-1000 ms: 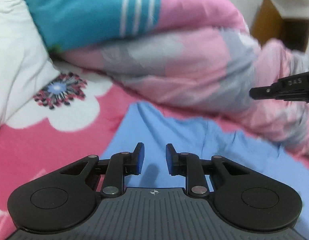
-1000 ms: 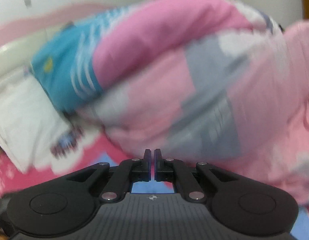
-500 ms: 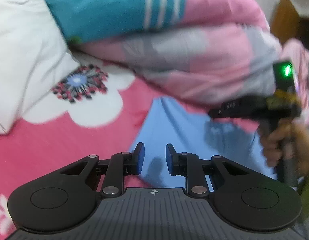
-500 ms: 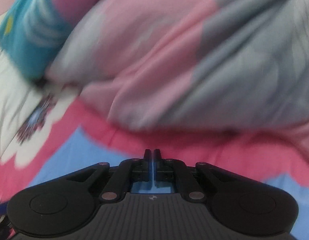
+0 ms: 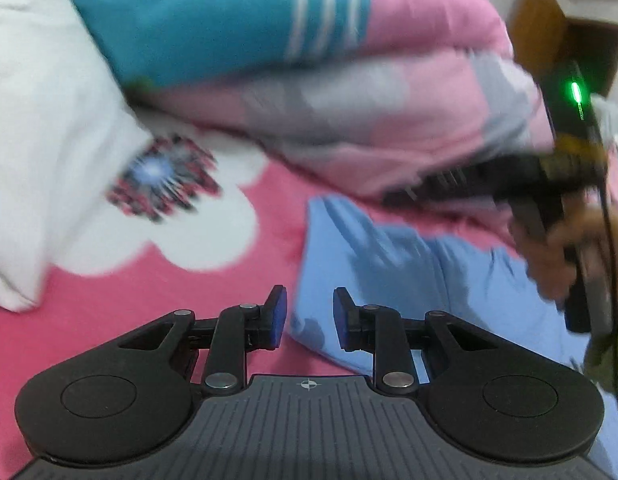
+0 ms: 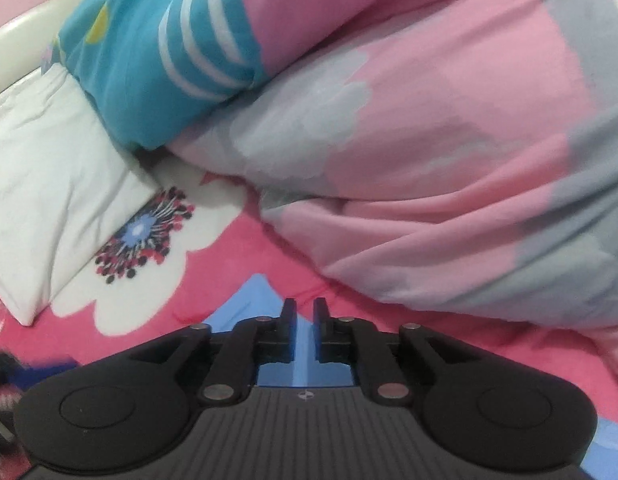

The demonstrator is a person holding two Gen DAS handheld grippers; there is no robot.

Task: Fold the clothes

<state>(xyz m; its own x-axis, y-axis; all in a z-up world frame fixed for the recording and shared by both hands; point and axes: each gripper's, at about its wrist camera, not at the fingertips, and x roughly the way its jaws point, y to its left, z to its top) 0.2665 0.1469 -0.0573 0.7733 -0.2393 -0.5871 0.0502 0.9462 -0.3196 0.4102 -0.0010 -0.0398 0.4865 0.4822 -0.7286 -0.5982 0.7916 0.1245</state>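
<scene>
A light blue garment [image 5: 409, 272] lies flat on the pink flowered sheet [image 5: 109, 300]. My left gripper [image 5: 307, 312] hovers over its left edge, blue pads apart with nothing between them. My right gripper [image 6: 305, 308] is low over the garment's far corner [image 6: 257, 296]. Its jaws are opening, a narrow gap shows, and no cloth is pinched in it. In the left wrist view the right gripper [image 5: 409, 196] reaches in from the right, held by a hand [image 5: 569, 256].
A bulky pink and grey quilt [image 6: 449, 160] with a teal striped part [image 6: 169, 52] is heaped right behind the garment. A white pillow [image 6: 41, 184] lies at the left. Wooden furniture [image 5: 549, 20] stands at the far right.
The right gripper came down and leftward to the blue garment's far corner, and its jaws parted from shut. The left gripper shifted left to the garment's edge.
</scene>
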